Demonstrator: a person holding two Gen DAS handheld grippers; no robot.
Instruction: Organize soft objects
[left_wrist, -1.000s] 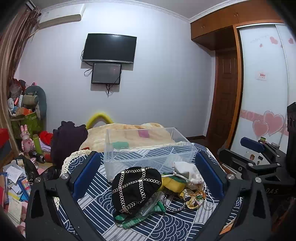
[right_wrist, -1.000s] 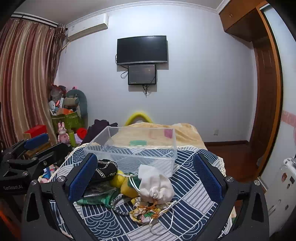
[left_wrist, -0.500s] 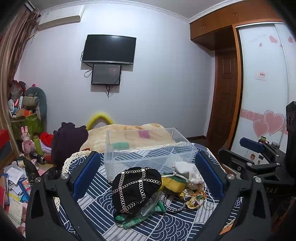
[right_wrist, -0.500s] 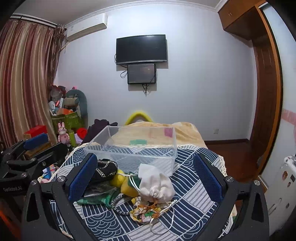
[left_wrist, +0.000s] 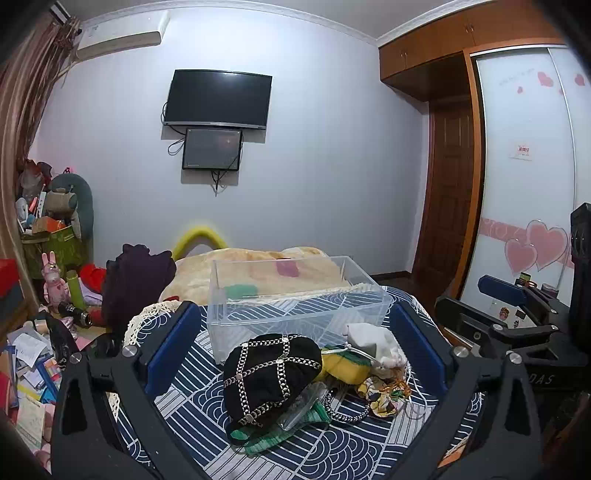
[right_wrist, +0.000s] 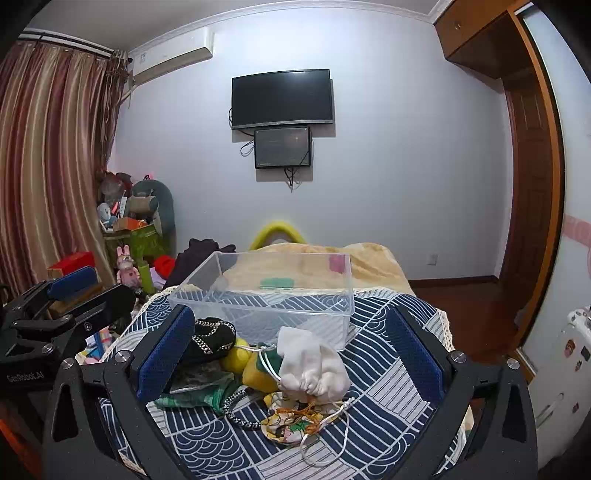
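A pile of soft things lies on the blue-and-white patterned cloth: a black pouch with silver chains, a white drawstring bag, a yellow soft item, a green cloth and a small patterned pouch. Behind them stands an empty clear plastic box, also in the right wrist view. My left gripper is open around the pile, above the black pouch. My right gripper is open, with the white bag between its fingers.
A bed with a yellow blanket lies behind the box. A dark garment and toys and clutter fill the left side. A wardrobe with heart stickers and a wooden door stand at the right.
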